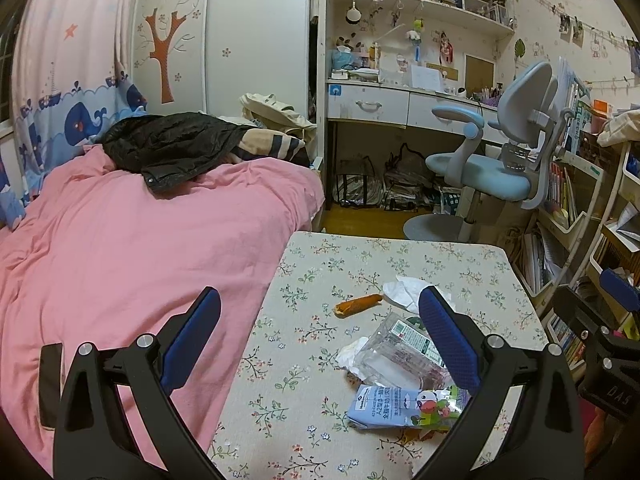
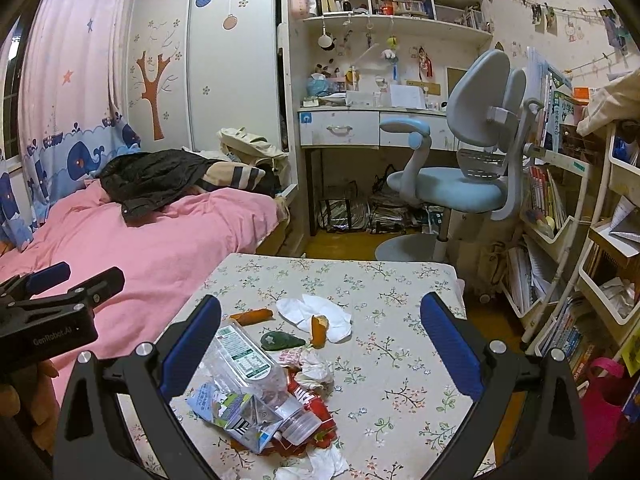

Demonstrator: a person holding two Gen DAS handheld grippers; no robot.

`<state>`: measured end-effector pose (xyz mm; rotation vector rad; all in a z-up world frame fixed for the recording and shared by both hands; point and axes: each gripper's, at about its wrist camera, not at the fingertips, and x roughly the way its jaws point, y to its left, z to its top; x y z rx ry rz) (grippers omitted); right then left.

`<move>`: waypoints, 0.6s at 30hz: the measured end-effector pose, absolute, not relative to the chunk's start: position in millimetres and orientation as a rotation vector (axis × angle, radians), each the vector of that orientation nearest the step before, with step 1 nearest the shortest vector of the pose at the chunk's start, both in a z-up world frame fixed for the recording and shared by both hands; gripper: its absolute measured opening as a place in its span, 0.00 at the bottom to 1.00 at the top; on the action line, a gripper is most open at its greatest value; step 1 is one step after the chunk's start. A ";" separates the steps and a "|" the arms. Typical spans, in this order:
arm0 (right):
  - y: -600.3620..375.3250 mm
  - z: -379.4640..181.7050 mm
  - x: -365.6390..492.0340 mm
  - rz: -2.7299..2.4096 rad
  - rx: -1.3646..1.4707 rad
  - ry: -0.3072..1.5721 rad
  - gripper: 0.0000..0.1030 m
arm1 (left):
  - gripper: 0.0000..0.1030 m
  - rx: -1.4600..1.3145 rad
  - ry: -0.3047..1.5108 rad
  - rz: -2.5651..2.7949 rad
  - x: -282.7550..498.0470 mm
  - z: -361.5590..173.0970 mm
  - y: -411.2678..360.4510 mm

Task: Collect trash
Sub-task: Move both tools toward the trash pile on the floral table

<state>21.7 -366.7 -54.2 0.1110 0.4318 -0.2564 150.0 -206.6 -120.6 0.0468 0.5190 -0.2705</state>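
Note:
Trash lies on a floral-cloth table [image 1: 304, 432] [image 2: 404, 396]. A crushed clear plastic bottle [image 1: 396, 356] [image 2: 256, 376] rests beside a flattened blue milk carton [image 1: 396, 404] [image 2: 236, 412]. Two orange peel pieces [image 1: 358, 305] [image 2: 251, 316] [image 2: 319, 330] lie farther back, near white tissues [image 1: 404, 290] [image 2: 316, 312], a dark green scrap [image 2: 282, 340] and a red wrapper [image 2: 312, 398]. My left gripper [image 1: 320, 344] hovers open over the table's left half, empty. My right gripper [image 2: 320, 348] hangs open above the pile, empty. The left gripper [image 2: 60, 304] also shows at the right wrist view's left edge.
A pink-covered bed [image 1: 120, 240] with a black jacket [image 1: 168, 148] borders the table's left side. A blue desk chair [image 2: 460, 184] and a desk [image 2: 360, 128] stand behind. Bookshelves [image 2: 560, 208] and a pink bag [image 2: 604, 396] crowd the right.

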 end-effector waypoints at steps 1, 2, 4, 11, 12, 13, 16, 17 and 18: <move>-366.8 -54.2 21.7 -0.258 0.111 0.431 0.93 | 0.93 0.046 0.519 -0.271 150.2 -120.2 -207.1; -367.3 -53.8 21.6 -0.257 0.112 0.431 0.93 | 0.93 0.047 0.520 -0.271 150.1 -120.2 -206.7; -367.9 -53.7 22.0 -0.256 0.113 0.433 0.93 | 0.93 0.049 0.520 -0.272 149.7 -121.9 -207.1; -367.7 -54.5 21.7 -0.254 0.109 0.436 0.93 | 0.93 0.050 0.524 -0.273 150.0 -122.7 -206.8; -367.8 -54.6 21.7 -0.253 0.111 0.437 0.93 | 0.93 0.050 0.523 -0.273 150.1 -122.5 -207.3; -367.7 -54.7 21.6 -0.252 0.112 0.437 0.93 | 0.93 0.051 0.523 -0.272 150.0 -122.6 -207.2; -366.8 -55.7 22.5 -0.251 0.109 0.441 0.93 | 0.93 0.051 0.525 -0.273 150.1 -122.5 -207.3; -367.0 -55.6 22.6 -0.250 0.109 0.441 0.93 | 0.93 0.051 0.524 -0.272 149.7 -122.6 -206.9; -366.9 -55.8 22.8 -0.249 0.108 0.443 0.93 | 0.93 0.052 0.524 -0.272 149.8 -123.1 -206.5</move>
